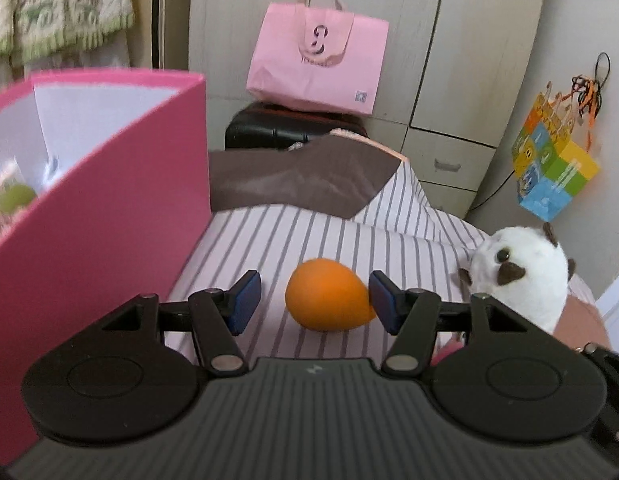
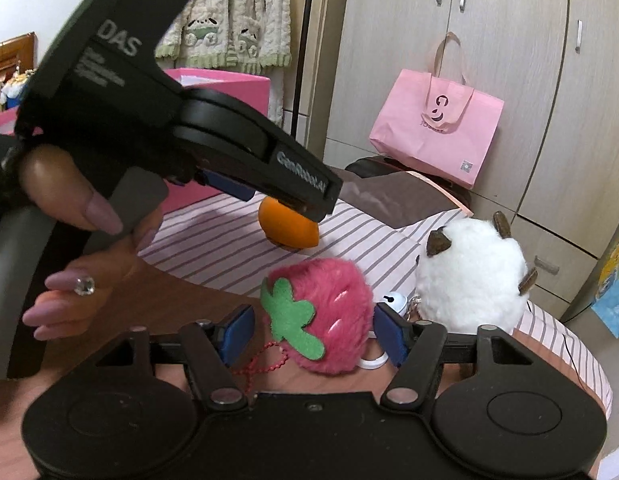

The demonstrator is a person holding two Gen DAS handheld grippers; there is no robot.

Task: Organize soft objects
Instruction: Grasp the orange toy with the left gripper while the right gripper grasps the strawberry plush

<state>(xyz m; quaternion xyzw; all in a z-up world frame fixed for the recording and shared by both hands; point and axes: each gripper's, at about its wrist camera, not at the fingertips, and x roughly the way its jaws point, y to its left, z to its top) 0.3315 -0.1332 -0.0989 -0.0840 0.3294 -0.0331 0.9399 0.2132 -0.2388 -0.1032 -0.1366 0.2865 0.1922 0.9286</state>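
Spread left gripper around orange toy

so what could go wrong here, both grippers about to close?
1. The orange squishy already touches one pad of the open left gripper; a one-sided push may roll it away.
2. The right gripper straddles the strawberry plush, whose red cord could snag.
3. The white plush sits close and may get bumped.
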